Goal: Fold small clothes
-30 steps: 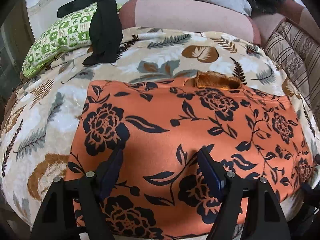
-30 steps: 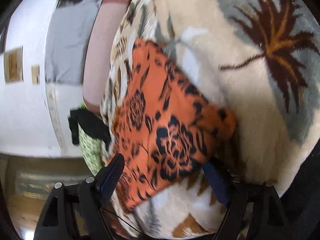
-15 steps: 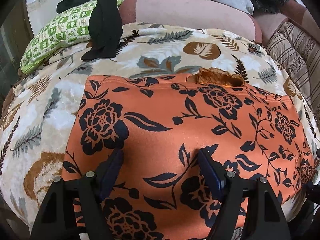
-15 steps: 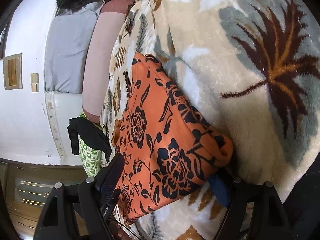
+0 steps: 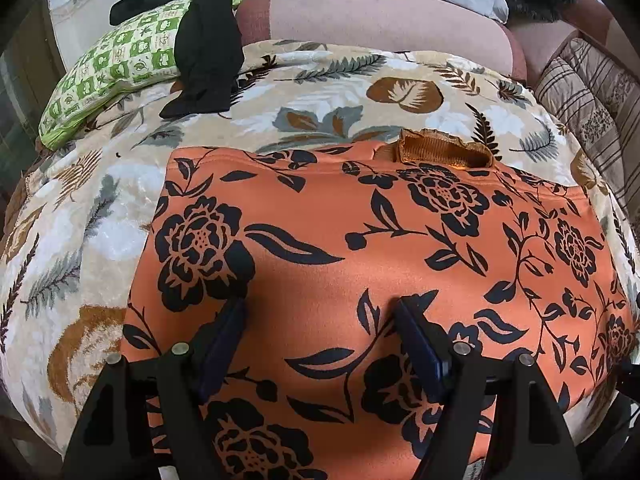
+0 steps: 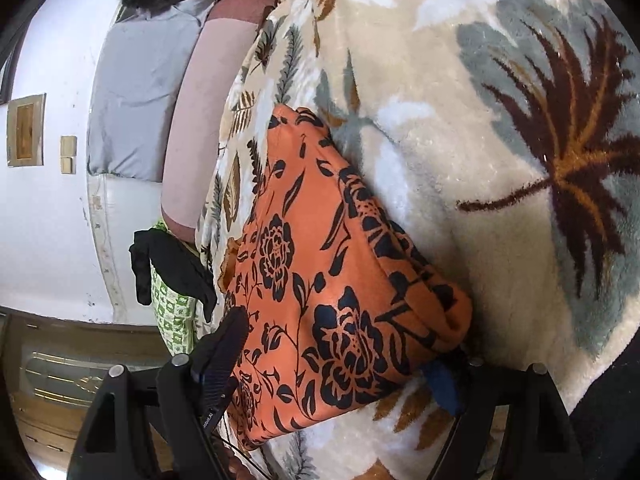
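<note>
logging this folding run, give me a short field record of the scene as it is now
surface: leaf-print blanket
garment: orange floral garment, lying flat on the blanket
left gripper: open, over the garment
right gripper: open, fingers either side of the garment's folded corner
background: black cloth draped over green checked pillow

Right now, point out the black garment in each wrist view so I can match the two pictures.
Left wrist view: the black garment is upper left, draped over the green checked pillow, beyond the orange floral cloth.
Right wrist view: the black garment is at left of centre, hanging over the same pillow, left of the orange cloth.
Shared landmark: the pink bolster along the leaf-print blanket's far edge.
</note>
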Demonstrator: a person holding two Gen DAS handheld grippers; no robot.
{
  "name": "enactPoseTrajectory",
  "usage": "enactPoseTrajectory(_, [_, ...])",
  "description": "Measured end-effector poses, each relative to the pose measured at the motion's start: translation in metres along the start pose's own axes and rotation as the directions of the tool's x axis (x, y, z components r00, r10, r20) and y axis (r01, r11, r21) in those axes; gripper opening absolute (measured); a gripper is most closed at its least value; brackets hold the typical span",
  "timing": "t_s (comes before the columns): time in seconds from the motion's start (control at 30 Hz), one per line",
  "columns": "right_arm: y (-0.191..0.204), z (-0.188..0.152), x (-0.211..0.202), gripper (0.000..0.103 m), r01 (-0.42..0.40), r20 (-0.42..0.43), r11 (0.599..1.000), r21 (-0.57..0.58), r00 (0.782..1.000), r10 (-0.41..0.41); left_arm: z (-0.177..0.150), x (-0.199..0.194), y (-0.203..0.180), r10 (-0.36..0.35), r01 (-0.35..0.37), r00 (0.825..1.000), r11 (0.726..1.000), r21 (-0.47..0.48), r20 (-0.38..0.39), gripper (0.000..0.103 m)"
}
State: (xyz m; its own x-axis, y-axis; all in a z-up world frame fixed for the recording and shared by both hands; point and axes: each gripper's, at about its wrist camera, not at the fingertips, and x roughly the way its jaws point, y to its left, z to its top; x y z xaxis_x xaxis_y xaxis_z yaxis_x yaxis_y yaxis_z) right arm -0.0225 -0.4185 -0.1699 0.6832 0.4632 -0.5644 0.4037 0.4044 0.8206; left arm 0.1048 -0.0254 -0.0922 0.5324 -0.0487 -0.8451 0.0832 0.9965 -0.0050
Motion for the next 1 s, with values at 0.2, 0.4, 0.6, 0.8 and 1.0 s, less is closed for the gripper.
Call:
enactPoseTrajectory(0.2, [0.000, 0.000, 0.000, 0.084, 0.002, -0.003, 1.000, -0.008, 1.000, -0.002, 0.007, -0.010, -0.002, -0.010, 0.010, 1.000, 1.000, -0.005, 0.026, 0.077])
enactPoseTrajectory(0.4, [-0.001, -0.001, 0.001, 0.084, 0.000, -0.010, 1.000, -0.011, 1.000, 0.000, 0.013, 0.010, -0.006, 0.019, -0.019, 1.000, 0.999, 0.027, -0.018, 0.077])
enactPoseTrajectory(0.6, [0.000, -0.001, 0.002, 0.084, 0.010, -0.021, 1.000, -0.024, 1.000, -0.011, 0.018, 0.018, -0.009, 0.064, -0.061, 0.996, 0.997, 0.047, -0.065, 0.085])
enactPoseTrajectory(0.8, [0.003, -0.005, 0.002, 0.084, 0.024, -0.026, 0.999, -0.047, 0.999, -0.025, 0.027, 0.020, -0.016, 0.063, -0.061, 0.997, 0.997, 0.056, -0.036, 0.085])
enactPoseTrajectory(1.0, [0.012, -0.007, 0.000, 0.080, 0.067, -0.018, 0.992, -0.111, 0.997, -0.069, 0.025, 0.022, -0.013, 0.075, -0.073, 0.996, 0.996, 0.054, -0.050, 0.090])
